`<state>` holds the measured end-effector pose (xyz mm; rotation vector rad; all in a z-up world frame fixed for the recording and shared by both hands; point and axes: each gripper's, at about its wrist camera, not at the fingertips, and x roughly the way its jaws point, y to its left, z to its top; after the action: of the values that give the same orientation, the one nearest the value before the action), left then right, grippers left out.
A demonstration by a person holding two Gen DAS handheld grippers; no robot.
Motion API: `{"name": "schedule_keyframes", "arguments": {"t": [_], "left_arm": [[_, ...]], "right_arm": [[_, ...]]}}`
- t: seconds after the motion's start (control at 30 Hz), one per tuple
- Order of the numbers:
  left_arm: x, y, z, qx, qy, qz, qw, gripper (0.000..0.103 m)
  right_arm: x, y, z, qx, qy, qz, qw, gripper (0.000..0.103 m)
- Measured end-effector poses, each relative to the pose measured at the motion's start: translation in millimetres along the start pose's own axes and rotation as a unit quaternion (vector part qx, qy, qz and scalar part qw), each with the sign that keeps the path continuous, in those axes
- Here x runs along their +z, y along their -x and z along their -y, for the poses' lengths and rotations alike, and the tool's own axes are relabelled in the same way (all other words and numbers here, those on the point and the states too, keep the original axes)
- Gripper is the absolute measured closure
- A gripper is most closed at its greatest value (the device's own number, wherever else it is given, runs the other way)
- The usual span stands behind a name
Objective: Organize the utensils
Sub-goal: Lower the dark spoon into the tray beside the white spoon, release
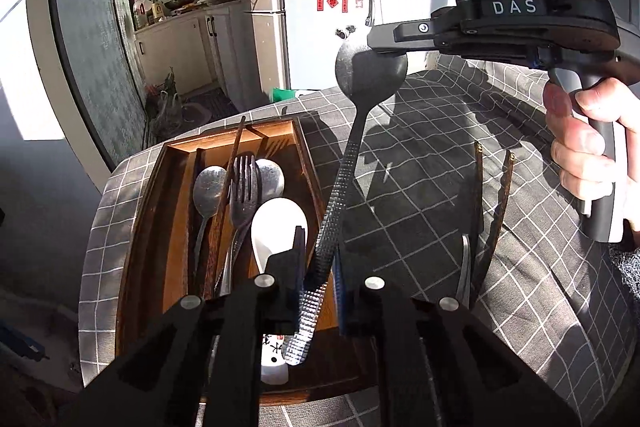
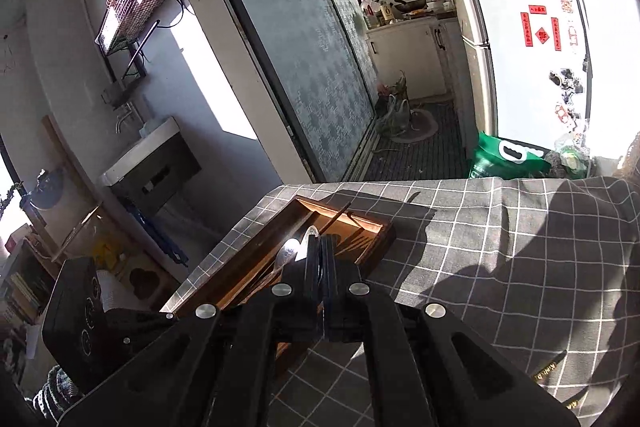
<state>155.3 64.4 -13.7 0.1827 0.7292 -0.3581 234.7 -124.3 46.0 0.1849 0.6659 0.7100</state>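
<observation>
Sunlit kitchen behind everything, white fridge (image 1: pixel 320 7) covered in red stickers, and a grey checked tablecloth (image 1: pixel 440 187) over the table where I'm working. Wooden utensil tray (image 1: pixel 176 155) sits at about 8 o'clock in my left wrist view, with a metal spoon (image 1: pixel 208 187), a dark fork (image 1: pixel 244 187), a white ceramic spoon (image 1: pixel 276 227) and a chopstick (image 1: pixel 234 163) leaning across them.

My left gripper (image 1: pixel 318 279) is clamped on the textured handle of a long black spoon (image 1: pixel 348 163), which rises out toward 12 o'clock above the tray's right edge. Up at its bowl, my right gripper (image 1: pixel 384 41) reaches in from 2 o'clock, fingertips right at the bowl's top. In the right wrist view that gripper (image 2: pixel 321 259) has its jaws pressed nearly together with a thin dark edge between them, so it looks pinched on the spoon's bowl, though I can't swear to it.

Two dark chopsticks (image 1: pixel 492 203) lie on the cloth at 3 o'clock, well apart from the tray, with a metal utensil (image 1: pixel 466 267) just beside them.
</observation>
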Motion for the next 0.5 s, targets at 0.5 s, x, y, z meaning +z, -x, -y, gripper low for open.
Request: {"name": "schedule_keyframes", "arguments": {"t": [0.5], "left_arm": [[-20, -25, -44, 0.026, 0.033, -0.031, 0.9987, 0.089]], "right_arm": [[-12, -82, -6, 0.003, -0.016, -0.051, 0.999, 0.101]]}}
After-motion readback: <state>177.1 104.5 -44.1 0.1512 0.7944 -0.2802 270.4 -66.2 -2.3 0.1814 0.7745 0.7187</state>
